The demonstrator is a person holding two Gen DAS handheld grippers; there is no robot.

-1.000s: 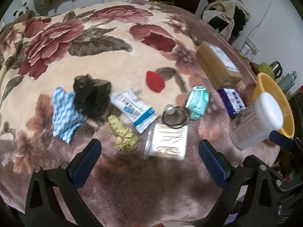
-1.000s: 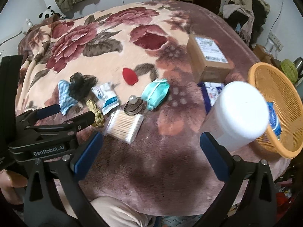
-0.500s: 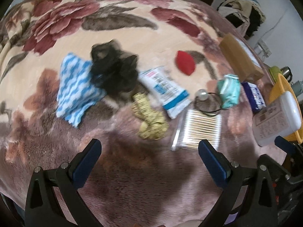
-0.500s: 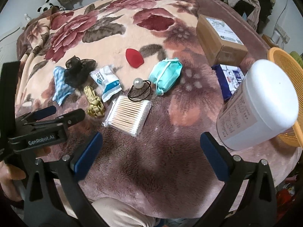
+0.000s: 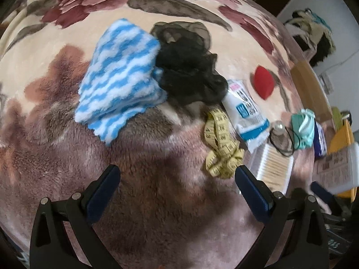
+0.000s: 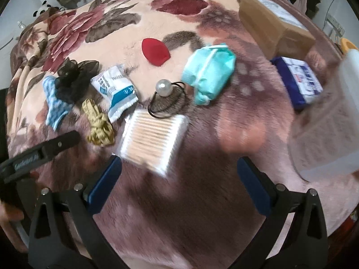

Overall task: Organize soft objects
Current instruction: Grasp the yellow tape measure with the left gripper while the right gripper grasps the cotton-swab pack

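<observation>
Both grippers empty, jaws spread wide, nothing between them. Left gripper point(image 5: 177, 180) hangs over bare blanket point(image 5: 157, 201), w/ the striped cloth point(image 5: 119, 78) ahead and slightly left, black scrunchie point(image 5: 188, 76) touching its right edge. Tape measure point(image 5: 221, 143) sits just beside the right finger. Right gripper point(image 6: 179, 174) is low over the swab pack point(image 6: 154, 141), hair tie point(image 6: 167, 99) and green pack point(image 6: 208, 74) beyond.

Risks, my read: cloth and scrunchie overlap, so a pinch on one prob drags the other. Tape measure is a loose tangle; a near miss could snag a loop. Plush blanket may bunch into the jaws if the left goes too deep. Frames are blurry, so aim is shaky. Grippers are close together — collision possible if both reach toward the middle.
</observation>
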